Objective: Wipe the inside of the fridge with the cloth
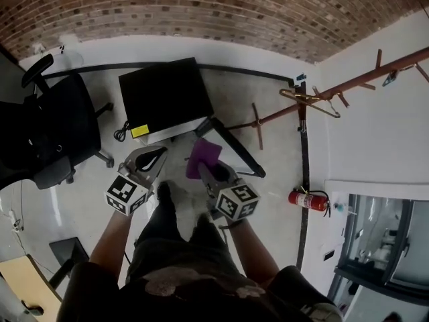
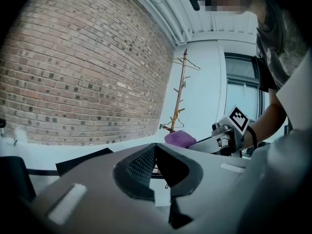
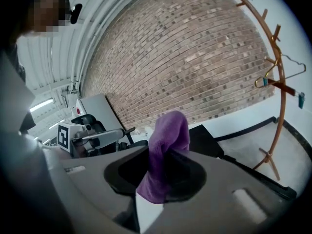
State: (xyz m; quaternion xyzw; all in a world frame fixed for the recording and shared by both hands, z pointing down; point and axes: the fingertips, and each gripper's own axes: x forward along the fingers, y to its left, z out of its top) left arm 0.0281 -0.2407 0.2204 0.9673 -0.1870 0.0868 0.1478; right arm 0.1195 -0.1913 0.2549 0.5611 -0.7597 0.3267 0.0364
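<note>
A person stands on a pale floor, seen from above, with a two-jaw gripper in each hand, both raised in front of the body. The right gripper [image 1: 209, 170] has its jaws closed tight on a soft purple cloth [image 1: 203, 154]. The gripper's own camera shows the cloth [image 3: 165, 147] bunched between the dark pads, one end standing up above the jaws and the other hanging below them. The left gripper [image 1: 161, 154] holds nothing. Its jaws are drawn together at the tips, with only the floor and wall visible beyond them in its own view [image 2: 155, 147].

The cloth is in the air, in front of a low black box-shaped fridge [image 1: 164, 94] with a yellow label at its lower front corner. It touches neither the fridge nor the floor. A long black panel [image 1: 234, 146] angles out from the fridge's right front corner, close beside the cloth. Whether it is the door cannot be told for sure.

The fridge stands against a white skirting below a red brick wall [image 1: 201, 9]. A black wheeled office chair [image 1: 57, 133] sits to its left. To its right is a brown wooden coat stand [image 1: 335, 86] carrying a wire hanger [image 1: 310, 100]. A red fire extinguisher [image 1: 307, 198] stands near the white side wall.
</note>
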